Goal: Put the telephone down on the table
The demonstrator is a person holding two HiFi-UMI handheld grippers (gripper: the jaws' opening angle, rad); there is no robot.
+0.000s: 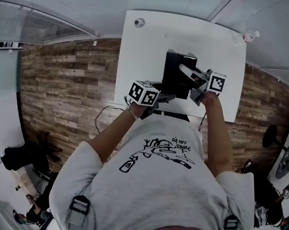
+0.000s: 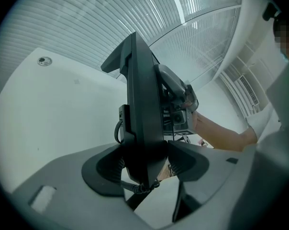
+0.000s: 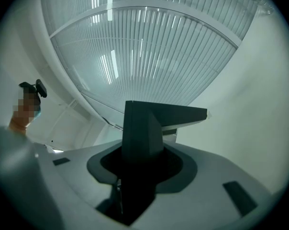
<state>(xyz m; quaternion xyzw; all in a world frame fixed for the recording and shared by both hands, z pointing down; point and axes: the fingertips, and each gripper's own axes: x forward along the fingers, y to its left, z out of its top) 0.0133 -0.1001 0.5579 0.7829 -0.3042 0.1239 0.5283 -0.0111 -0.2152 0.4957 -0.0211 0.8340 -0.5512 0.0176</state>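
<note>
Aloft, telephone clamped by left hand-held gripper, right hand-held gripper; table, cap below.

So the left gripper had both jaw pads pressed flat against the sides of a black desk telephone, which stood edge-on and pretty much upright between them. A bit of coiled cord hung out below the pads. Behind it sat the white table, with a small round metal fitting way off near the far corner. The right gripper was up against the phone's other side, with a bare forearm trailing off to the right.
</note>
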